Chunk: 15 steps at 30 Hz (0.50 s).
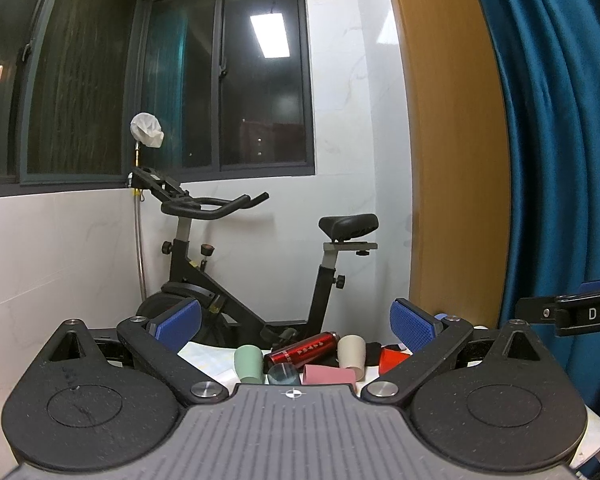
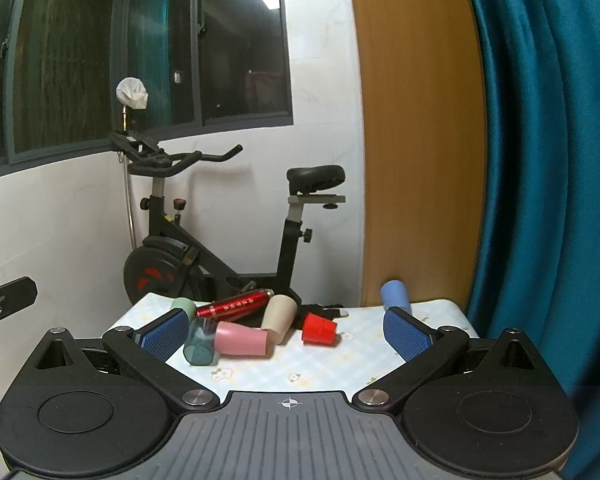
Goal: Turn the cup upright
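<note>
Several cups lie on a small table with a floral cloth [image 2: 320, 364]. A pink cup [image 2: 241, 339] lies on its side beside a teal translucent cup [image 2: 199, 345]. A beige cup [image 2: 279, 316], a green cup [image 2: 183, 306], a red cup [image 2: 319, 329] and a blue cup [image 2: 396, 295] are around them. The left wrist view shows the pink cup [image 1: 328, 373], green cup [image 1: 249, 362] and beige cup [image 1: 352, 353]. My left gripper [image 1: 296, 328] is open and empty, short of the cups. My right gripper [image 2: 288, 332] is open and empty, held above the near cups.
A red metal bottle [image 2: 236, 304] lies behind the cups, next to a black item [image 2: 324, 310]. An exercise bike [image 2: 220, 216] stands behind the table. A wooden panel [image 2: 416, 132] and blue curtain [image 2: 548, 160] are on the right.
</note>
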Motion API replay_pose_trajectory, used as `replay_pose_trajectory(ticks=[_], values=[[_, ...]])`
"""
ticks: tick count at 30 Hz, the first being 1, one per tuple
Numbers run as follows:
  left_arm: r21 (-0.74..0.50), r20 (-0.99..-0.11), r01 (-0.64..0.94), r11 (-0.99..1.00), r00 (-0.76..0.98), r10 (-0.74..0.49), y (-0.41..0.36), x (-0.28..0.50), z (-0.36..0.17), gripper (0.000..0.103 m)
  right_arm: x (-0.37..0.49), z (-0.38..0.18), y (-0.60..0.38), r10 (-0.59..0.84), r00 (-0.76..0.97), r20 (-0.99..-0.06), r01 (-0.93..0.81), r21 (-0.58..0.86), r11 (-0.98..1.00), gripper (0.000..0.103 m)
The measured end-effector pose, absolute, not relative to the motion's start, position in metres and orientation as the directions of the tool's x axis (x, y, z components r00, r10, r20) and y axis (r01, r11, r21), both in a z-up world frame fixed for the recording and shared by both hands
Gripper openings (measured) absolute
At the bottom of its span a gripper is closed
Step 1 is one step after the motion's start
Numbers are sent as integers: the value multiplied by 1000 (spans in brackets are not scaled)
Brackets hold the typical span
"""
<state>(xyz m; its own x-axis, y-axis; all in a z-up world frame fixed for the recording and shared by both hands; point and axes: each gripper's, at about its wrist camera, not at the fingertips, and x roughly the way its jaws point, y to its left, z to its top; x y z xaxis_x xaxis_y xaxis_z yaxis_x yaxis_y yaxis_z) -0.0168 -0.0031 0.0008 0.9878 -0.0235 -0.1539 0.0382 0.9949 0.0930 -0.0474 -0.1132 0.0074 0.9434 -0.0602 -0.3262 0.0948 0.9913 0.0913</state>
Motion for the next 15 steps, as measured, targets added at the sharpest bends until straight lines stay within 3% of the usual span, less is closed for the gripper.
replay_pose_trajectory(ticks=[15], values=[[91,-152,40,995,988,-26,-5,-18,3,102,-49,8,-111,-59,944,-324,92,87,992,103]])
